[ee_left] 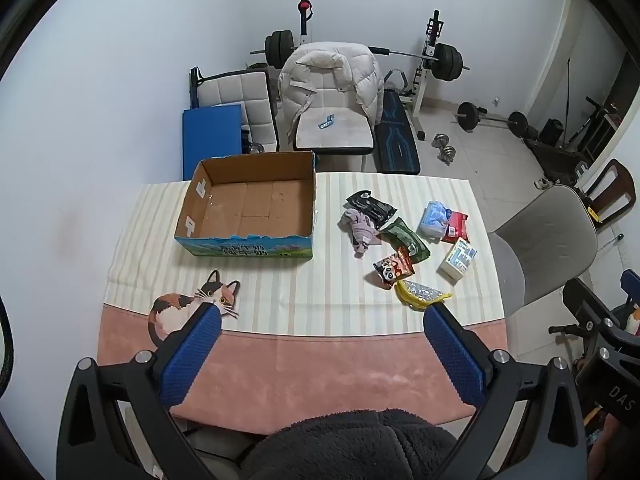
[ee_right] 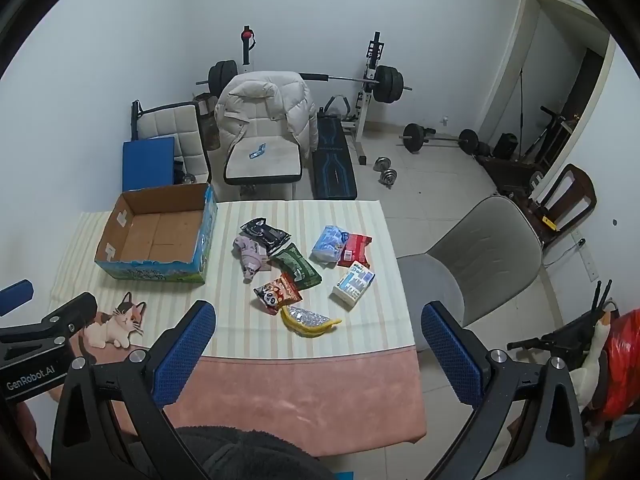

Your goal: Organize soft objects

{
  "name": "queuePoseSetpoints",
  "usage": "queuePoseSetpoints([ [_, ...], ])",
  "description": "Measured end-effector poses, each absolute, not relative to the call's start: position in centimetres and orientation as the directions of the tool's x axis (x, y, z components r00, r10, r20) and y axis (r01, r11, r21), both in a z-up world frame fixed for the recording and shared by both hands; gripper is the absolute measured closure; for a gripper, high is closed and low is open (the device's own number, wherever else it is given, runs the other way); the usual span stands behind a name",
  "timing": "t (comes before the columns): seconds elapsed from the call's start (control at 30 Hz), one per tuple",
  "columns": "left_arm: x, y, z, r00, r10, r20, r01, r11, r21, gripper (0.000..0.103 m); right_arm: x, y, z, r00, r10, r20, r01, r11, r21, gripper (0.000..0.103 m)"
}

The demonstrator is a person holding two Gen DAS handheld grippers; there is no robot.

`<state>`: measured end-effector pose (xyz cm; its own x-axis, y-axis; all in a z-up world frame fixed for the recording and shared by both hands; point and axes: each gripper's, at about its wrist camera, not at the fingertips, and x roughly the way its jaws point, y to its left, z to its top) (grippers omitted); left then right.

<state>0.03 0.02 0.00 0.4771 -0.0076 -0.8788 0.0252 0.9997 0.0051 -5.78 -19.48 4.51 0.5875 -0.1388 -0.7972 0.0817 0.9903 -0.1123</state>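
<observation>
An open, empty cardboard box (ee_left: 248, 208) stands on the left of the table (ee_left: 304, 364); it also shows in the right wrist view (ee_right: 156, 236). To its right lie several soft items: a purple cloth (ee_left: 360, 230) (ee_right: 250, 254), a black pouch (ee_left: 370, 204), a green pouch (ee_left: 408, 240), a panda snack bag (ee_left: 394, 268) (ee_right: 278, 292), a yellow-edged packet (ee_left: 420, 294) (ee_right: 308, 318), a blue tissue pack (ee_left: 434, 218), a red pack (ee_left: 456, 226) and a white pack (ee_left: 458, 260). My left gripper (ee_left: 322, 314) is open and empty above the near table edge. My right gripper (ee_right: 318, 312) is open and empty, near the packet.
A grey chair (ee_right: 476, 268) stands at the table's right side. Behind the table are a chair with a white jacket (ee_left: 332, 92), a weight bench with barbell (ee_left: 400, 136) and dumbbells on the floor (ee_left: 444, 148). The left gripper's body (ee_right: 40, 344) shows at left.
</observation>
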Motion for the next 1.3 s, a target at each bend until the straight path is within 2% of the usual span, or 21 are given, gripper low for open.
queuePoseSetpoints([
  [1.3,-0.7,0.2,-0.5,0.495,-0.013,-0.869,0.016,1.0,-0.006,0.0,-5.7,-19.0,5.1,0.59,-0.153,-0.792,0.083,0.988,-0.128,0.0],
])
